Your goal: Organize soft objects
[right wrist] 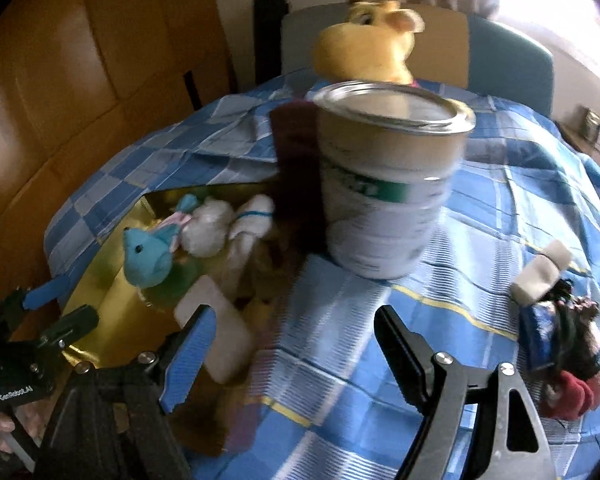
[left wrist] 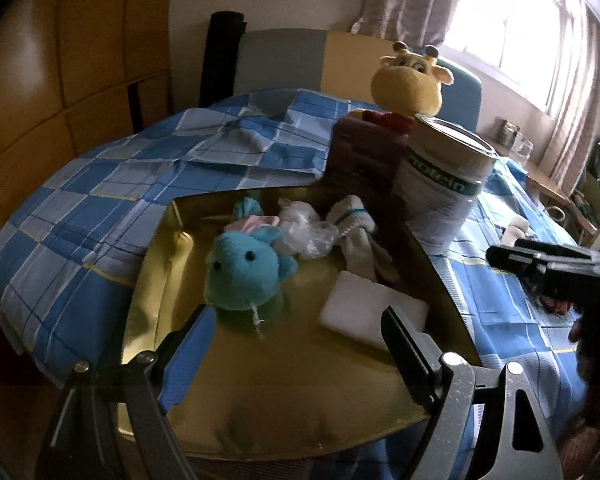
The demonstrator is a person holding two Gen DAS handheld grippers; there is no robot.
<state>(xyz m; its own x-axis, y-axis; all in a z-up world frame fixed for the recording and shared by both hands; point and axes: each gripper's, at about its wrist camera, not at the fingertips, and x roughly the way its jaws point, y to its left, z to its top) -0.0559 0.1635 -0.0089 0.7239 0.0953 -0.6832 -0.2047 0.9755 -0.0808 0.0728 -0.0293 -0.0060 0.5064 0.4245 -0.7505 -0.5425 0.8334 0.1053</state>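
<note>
Nearest my left camera, the left gripper (left wrist: 296, 326) stands spread wide with nothing between its fingers, one blue-padded finger (left wrist: 190, 354) on the left and one black on the right, both hovering over the near part of the gold tray (left wrist: 260, 404). I see no contact with anything.

Just past the fingertips lie the tray's soft things: one turquoise plush toy (left wrist: 244, 272), one white foam block (left wrist: 370, 312) to its right, then one crumpled clear plastic bag (left wrist: 306, 226) and one rolled white sock (left wrist: 354, 220) with a blue band. The tray sits on a blue checked cloth (left wrist: 84, 216).

On my right camera, the right gripper (right wrist: 290, 342) is likewise released and empty, its jaws apart over the cloth just right of the tray's edge. To its right I count one small heap of soft items (right wrist: 556, 340) on the cloth, dark and red pieces with a white roll at the far end; I cannot separate them further.

Farther back stand one large tin can (right wrist: 388, 188) and one dark maroon box (right wrist: 296, 156) touching its left side. Behind them, one yellow giraffe plush (right wrist: 366, 40).
</note>
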